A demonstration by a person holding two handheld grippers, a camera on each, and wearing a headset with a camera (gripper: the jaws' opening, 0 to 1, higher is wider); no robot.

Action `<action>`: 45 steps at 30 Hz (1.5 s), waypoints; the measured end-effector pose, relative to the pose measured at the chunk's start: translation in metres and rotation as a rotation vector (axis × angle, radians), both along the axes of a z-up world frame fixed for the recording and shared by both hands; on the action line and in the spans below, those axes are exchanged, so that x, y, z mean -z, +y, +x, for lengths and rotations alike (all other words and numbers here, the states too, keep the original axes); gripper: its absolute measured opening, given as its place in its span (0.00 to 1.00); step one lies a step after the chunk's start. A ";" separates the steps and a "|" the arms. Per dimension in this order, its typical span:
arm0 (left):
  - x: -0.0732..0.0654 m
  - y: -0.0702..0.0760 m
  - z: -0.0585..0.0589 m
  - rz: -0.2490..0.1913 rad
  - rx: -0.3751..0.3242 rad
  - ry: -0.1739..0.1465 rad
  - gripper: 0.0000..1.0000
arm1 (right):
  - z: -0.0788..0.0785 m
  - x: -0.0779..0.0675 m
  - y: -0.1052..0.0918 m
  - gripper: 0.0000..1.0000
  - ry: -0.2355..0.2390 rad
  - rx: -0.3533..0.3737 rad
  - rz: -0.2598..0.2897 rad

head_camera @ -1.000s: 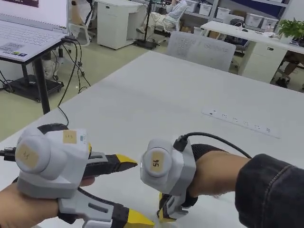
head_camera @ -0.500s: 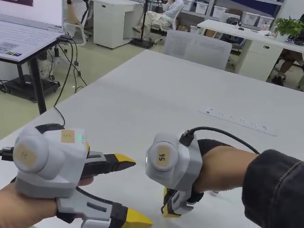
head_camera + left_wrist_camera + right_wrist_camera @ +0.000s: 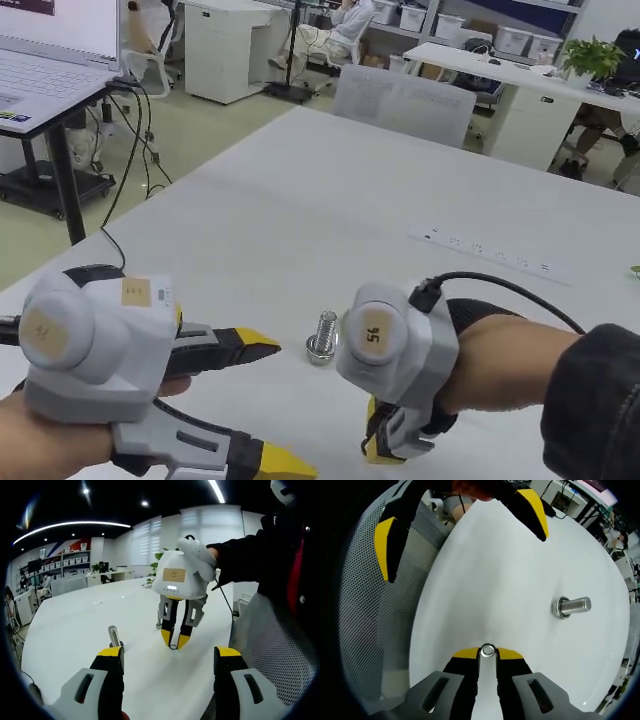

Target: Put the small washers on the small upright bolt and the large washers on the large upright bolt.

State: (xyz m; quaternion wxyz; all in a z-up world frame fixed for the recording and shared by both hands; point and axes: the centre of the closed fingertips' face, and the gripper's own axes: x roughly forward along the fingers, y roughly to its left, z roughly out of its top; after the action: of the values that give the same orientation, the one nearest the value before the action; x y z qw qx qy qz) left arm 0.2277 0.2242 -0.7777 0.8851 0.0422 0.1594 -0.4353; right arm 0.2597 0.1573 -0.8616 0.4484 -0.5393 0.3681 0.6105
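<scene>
At the near left edge of the white table, the left gripper sits level in a hand, jaws spread wide with nothing between them. Just right of its upper yellow tip stands the upright bolt, threaded shank up, a wider collar at its foot on the tabletop. Right of the bolt, near but apart, the right gripper points down at the table, jaws pinched on a washer at the very tips; whether the washer touches the surface, cannot tell. Farther back to the right, a power strip lies flat on the table.
</scene>
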 end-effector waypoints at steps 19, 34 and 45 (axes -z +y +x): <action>0.000 -0.005 0.001 0.003 0.017 0.001 0.72 | 0.014 -0.008 -0.043 0.13 -0.009 0.115 0.007; 0.001 -0.004 0.002 0.004 0.016 0.003 0.72 | 0.031 -0.012 -0.078 0.13 -0.018 0.205 0.005; 0.002 -0.005 0.003 0.009 0.021 0.005 0.72 | 0.051 -0.021 -0.096 0.13 -0.038 0.256 0.007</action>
State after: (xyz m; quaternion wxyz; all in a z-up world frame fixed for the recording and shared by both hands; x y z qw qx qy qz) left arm 0.2306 0.2189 -0.7795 0.8798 0.0469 0.1631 -0.4439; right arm 0.3111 0.0610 -0.8404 0.5314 -0.4979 0.4229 0.5393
